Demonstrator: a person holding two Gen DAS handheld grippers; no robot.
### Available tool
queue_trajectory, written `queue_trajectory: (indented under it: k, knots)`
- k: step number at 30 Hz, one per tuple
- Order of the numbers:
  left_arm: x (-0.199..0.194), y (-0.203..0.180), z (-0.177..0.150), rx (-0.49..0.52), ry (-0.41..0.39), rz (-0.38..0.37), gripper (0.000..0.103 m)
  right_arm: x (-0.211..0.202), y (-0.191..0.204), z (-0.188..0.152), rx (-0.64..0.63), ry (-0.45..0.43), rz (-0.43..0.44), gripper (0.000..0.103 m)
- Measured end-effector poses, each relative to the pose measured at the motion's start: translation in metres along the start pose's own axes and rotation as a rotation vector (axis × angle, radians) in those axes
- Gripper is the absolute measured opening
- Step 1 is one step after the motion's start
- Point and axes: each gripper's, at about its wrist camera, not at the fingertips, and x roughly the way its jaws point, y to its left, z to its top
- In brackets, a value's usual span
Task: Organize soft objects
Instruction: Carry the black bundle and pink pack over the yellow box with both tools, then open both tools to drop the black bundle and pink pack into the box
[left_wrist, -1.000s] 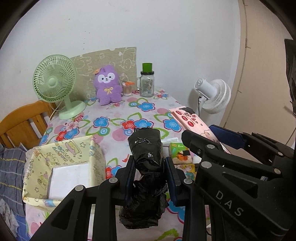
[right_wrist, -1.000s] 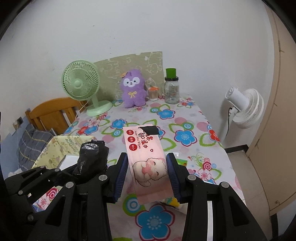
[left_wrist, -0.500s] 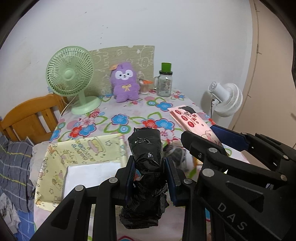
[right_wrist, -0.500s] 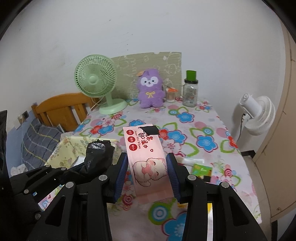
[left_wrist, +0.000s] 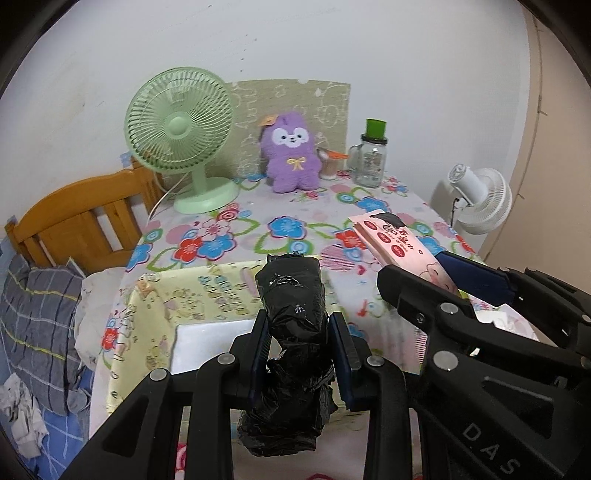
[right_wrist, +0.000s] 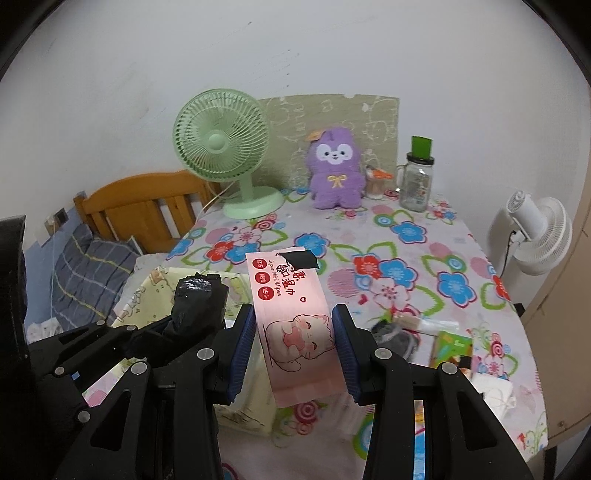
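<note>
We carry two soft things at once above the flowered surface (right_wrist: 461, 258). Our left hand-held gripper (left_wrist: 299, 354) is clamped narrowly on a black plastic bundle (left_wrist: 291, 314), and our right hand-held gripper (right_wrist: 295, 354) is closed on a pink wipes pack (right_wrist: 295, 317). Both hang over the near left part of the surface, by the yellow fabric bin (left_wrist: 155, 314), which we judge to be where they go.

To do this step well, we should bring each load fully over the bin's open mouth before letting go, lower it close to the white bottom, and release one at a time so the two hand-held grippers, now side by side, do not knock together. The bin's walls look limp, so we should come in from above and avoid pushing against them.

The black bundle's long axis runs along the fingers, its taped end pointing away towards the purple plush toy (left_wrist: 291, 155), its crumpled end hanging back. The wipes pack likewise lies lengthwise between the pads, its black-flap end pointing forward.
</note>
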Motion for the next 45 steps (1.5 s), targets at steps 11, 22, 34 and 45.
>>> queue_trajectory:
  k: [11, 22, 34, 45]
  knots:
    - [0.016, 0.041, -0.002, -0.026, 0.013, 0.057, 0.032, 0.029, 0.035, 0.004, -0.041, 0.031, 0.045, 0.046]
    - [0.033, 0.061, -0.005, -0.072, 0.038, 0.032, 0.072, 0.053, 0.053, 0.007, -0.077, 0.066, 0.107, 0.048]
    - [0.023, 0.054, -0.002, -0.085, 0.023, 0.018, 0.088, 0.037, 0.04, 0.008, -0.053, 0.03, 0.075, 0.08]
    - [0.001, 0.023, -0.002, -0.049, -0.012, 0.029, 0.093, 0.006, 0.015, 0.0, -0.021, 0.0, 0.055, 0.088]
